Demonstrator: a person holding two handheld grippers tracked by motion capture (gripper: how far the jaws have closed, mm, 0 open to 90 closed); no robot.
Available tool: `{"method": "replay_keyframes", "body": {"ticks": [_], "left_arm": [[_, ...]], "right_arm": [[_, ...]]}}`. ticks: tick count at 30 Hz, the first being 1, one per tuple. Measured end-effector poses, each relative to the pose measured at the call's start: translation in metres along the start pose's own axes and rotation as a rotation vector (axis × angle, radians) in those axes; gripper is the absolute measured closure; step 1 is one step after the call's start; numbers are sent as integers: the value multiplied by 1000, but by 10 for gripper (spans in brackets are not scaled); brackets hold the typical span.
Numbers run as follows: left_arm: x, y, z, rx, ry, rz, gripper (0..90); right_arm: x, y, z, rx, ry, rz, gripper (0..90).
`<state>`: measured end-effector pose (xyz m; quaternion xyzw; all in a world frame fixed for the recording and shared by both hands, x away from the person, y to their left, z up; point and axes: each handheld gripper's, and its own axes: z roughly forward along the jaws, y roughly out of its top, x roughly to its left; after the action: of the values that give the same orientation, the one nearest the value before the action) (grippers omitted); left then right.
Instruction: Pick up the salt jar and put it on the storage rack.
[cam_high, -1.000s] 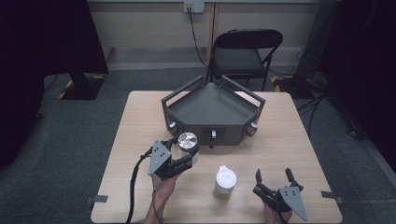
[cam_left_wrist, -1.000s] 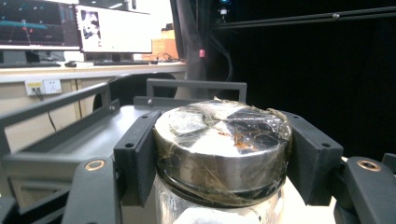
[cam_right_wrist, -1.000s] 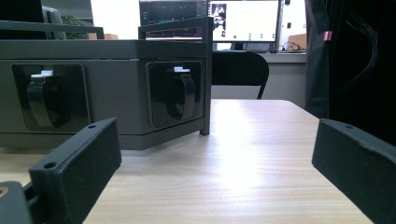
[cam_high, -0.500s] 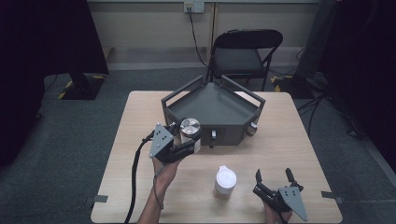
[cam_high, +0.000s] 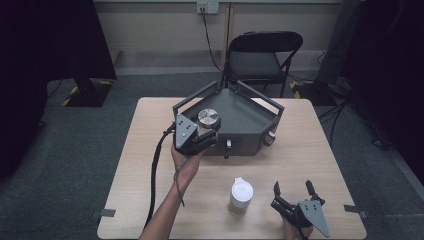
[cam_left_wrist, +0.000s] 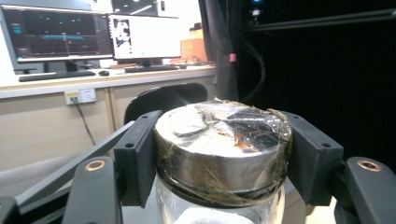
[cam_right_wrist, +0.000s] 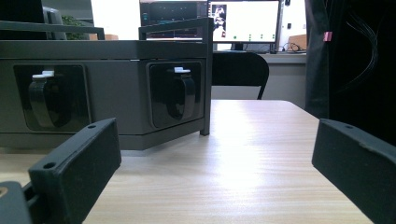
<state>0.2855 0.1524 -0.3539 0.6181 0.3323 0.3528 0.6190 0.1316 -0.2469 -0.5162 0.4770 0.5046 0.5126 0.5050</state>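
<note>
So on the left side of the wooden table (cam_high: 300, 150), the left gripper (cam_high: 204, 134) is up off the surface, over the front-left edge of the dark grey angular box (cam_high: 245, 120) that sits in the middle of the table. Its jaws are clamped on a glass jar with a silver metal lid (cam_high: 208, 118). In the left gripper view you can see both black pads (cam_left_wrist: 138, 158) pressed right against the sides of the lid, which is wrapped in some crinkly clear tape or film, and there's something white inside the glass below. The person's left hand (cam_high: 186, 161) and forearm come up from the bottom edge, with the black cable (cam_high: 154, 175) trailing down next to it.

Moving right, a second container with a white lid (cam_high: 241, 196) stands upright on the table, near the front edge, well apart from the box.

Just to the right of that is the right gripper (cam_high: 295, 189), low at the table's front edge, jaws spread wide with nothing between them. The right gripper view looks along the tabletop at the box's front panels, each with a dark loop-shaped handle (cam_right_wrist: 180, 95) set in a recess.

Behind the table there's a black folding chair (cam_high: 260, 60).
</note>
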Motion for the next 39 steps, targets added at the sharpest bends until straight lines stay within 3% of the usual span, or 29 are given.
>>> {"method": "replay_keyframes", "body": {"ticks": [4,6,8,13,17,23,28,32,39], "left_arm": [[-3,2,11,9,22,13,346],[-2,2,17,13,39,0,346],[-3,2,23,13,63,-27,346],[-10,-1,40,26,147,-41,346],[-6,-5,49,29,168,-75,346],[-6,-8,56,31,199,-67,346],[-5,-7,61,29,213,-91,345],[-7,-7,66,46,220,-54,345],[-7,-10,70,64,218,-57,345]], "right_arm": [[0,0,0,1,1,1,0],[0,0,0,0,2,0,0],[0,0,0,0,2,1,0],[-1,0,0,1,3,1,0],[-1,0,0,1,3,1,0],[-1,0,0,2,5,1,0],[-1,0,0,2,5,1,0],[-1,0,0,1,5,1,0],[-1,0,0,0,6,1,0]]}}
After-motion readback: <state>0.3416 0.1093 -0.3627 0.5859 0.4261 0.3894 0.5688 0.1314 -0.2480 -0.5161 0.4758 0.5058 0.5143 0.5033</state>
